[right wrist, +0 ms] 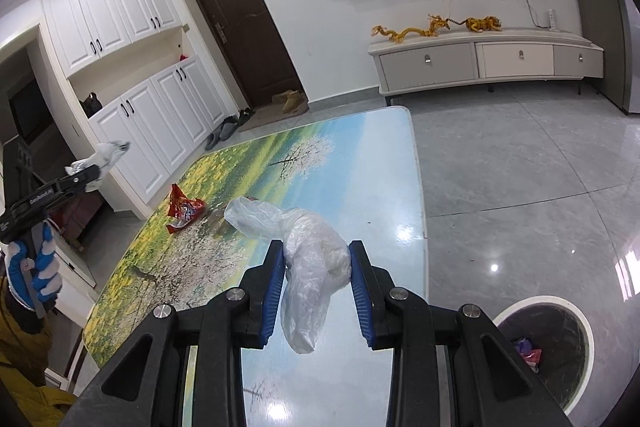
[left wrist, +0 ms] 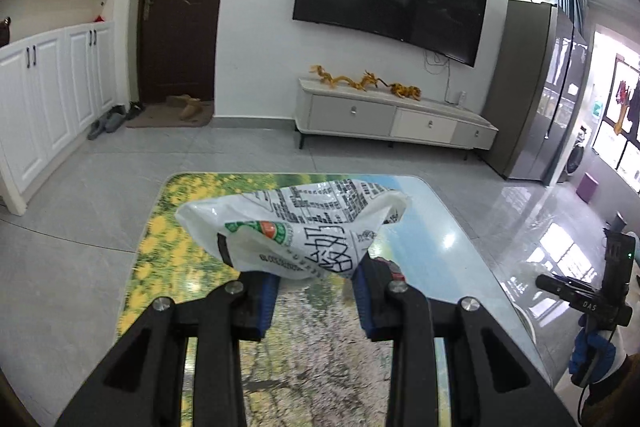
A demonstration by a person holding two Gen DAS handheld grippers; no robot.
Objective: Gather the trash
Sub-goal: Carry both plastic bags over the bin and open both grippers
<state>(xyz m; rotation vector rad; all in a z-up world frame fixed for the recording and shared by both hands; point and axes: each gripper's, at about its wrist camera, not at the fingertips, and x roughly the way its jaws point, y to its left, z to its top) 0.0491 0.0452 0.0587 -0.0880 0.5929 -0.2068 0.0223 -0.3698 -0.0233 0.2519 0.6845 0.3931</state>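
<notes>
- Over the tabletop (right wrist: 360, 163), printed with a meadow and blossoming tree, both pieces of trash are carried clear of the surface; the step in hand is judged to be the carry toward the bin, with pick-up already done.
- Beside the tabletop's near right corner, on the floor, the trash bin (right wrist: 558, 303) is seen with a white rim and a colourful wrapper already inside.
- Between the blue pads of the left claw (left wrist: 316, 291), a white printed plastic bag (left wrist: 292, 227) is clamped by its lower edge, the rest bunched above the fingers.
- Clamped in the right claw (right wrist: 316, 291) is a crumpled clear plastic bag (right wrist: 314, 259), its loose end hanging below the fingers.
- On the tabletop's far left part, a red snack wrapper (right wrist: 184, 213) is left lying, not yet collected.
- For the next move, each claw would need to be brought above the bin's mouth before being opened; the light bags may cling to the pads or drift past the rim, so a release low over the opening is judged safest.
</notes>
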